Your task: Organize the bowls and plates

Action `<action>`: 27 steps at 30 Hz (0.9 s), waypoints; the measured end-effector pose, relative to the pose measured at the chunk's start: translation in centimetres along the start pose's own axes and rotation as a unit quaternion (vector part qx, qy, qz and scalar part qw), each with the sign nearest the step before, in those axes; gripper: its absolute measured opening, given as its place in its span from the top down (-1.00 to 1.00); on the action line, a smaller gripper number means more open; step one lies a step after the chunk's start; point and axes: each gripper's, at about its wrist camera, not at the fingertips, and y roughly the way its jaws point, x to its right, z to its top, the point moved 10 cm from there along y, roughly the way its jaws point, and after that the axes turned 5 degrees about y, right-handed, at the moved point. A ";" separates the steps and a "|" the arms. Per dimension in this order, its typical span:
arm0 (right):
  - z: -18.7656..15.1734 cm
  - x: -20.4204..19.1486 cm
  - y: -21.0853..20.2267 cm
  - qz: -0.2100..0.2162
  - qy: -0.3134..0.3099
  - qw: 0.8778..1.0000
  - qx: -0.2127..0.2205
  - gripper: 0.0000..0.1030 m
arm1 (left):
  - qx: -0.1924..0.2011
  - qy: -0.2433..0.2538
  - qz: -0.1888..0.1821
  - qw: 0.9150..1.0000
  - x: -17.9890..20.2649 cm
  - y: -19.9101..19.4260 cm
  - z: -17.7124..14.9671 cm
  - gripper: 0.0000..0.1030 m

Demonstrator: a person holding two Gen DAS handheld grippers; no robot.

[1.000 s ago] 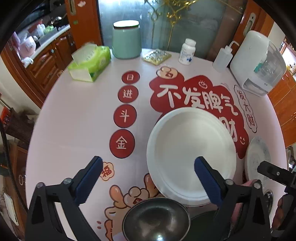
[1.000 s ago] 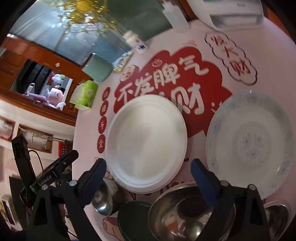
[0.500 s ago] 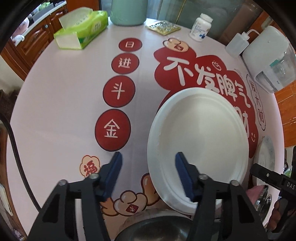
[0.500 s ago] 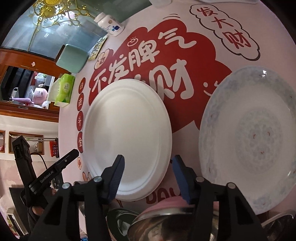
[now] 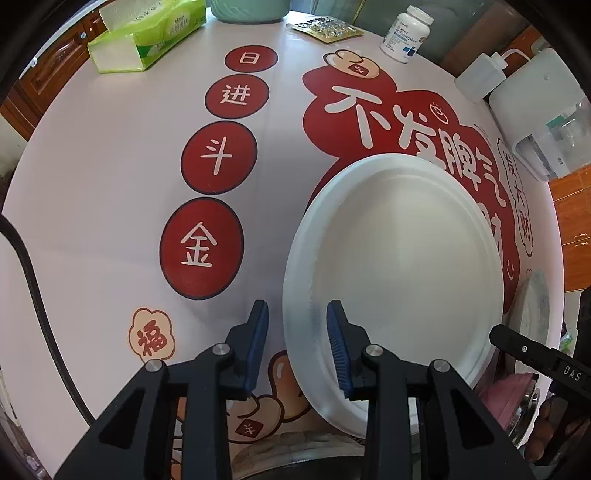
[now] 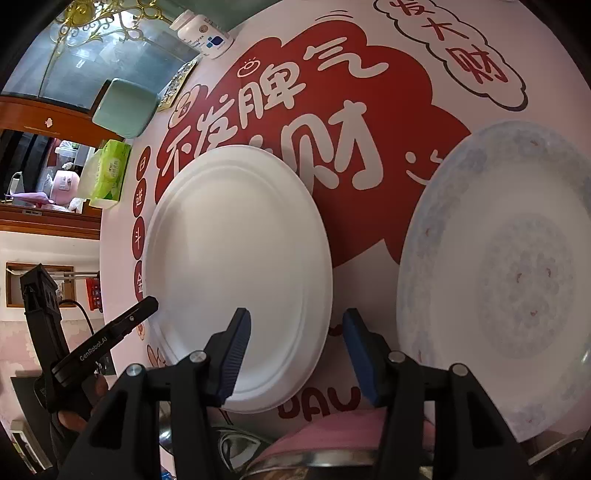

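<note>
Left wrist view first: our left gripper (image 5: 297, 334) sits right at the near-left rim of the white plate (image 5: 399, 266), which lies flat on the printed tablecloth (image 5: 110, 192). The jaws are partly open with a narrow gap, one blue pad outside the rim and the other over it, so we're straddling the edge but not pinching it yet as far as we can tell. It looks like a light moulded disposable plate: thin, a bit bendy, not slippery. We'd grab it by the rim only and expect it to sag if lifted from one side, hence two grippers. A tissue box (image 5: 147, 33) and a pill bottle (image 5: 406, 33) sit far back, well out of the way.

Compared with a second ago, these jaws were spread wide and hanging back over a steel bowl; now they've narrowed a lot and moved up to the plate edge.

Right wrist view: our right gripper (image 6: 297, 341) straddles the opposite, near-right rim of the same plate, jaws open somewhat wider, nothing clamped. Just to the right lies a patterned plate (image 6: 517, 277), which looks ceramic, so heavier, stiff, and breakable. A steel bowl (image 6: 325, 458) peeks out below the gripper. Same story here: jaws have narrowed and moved in closer over the last second.
</note>
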 end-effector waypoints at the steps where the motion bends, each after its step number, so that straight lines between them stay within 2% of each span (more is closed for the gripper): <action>1: 0.0 0.1 0.1 0.000 0.001 1.000 -0.001 0.08 | -0.001 -0.001 -0.001 1.000 0.0 0.1 0.0 0.40; 8: 0.5 0.2 0.2 -0.008 -0.008 1.000 0.010 0.27 | 0.002 0.000 -0.007 1.000 0.1 0.5 0.2 0.49; 15: 0.9 0.6 0.3 -0.015 -0.009 1.000 0.017 0.65 | 0.008 0.004 -0.008 1.000 0.6 0.6 0.5 0.57; 22: 1.0 0.5 0.1 -0.003 -0.012 1.000 0.026 0.67 | 0.021 -0.004 -0.016 1.000 0.1 0.2 0.6 0.60; 27: 1.2 -0.6 -1.1 0.014 -0.032 0.998 0.049 0.67 | 0.078 -0.019 -0.033 0.996 0.0 -1.9 1.5 0.60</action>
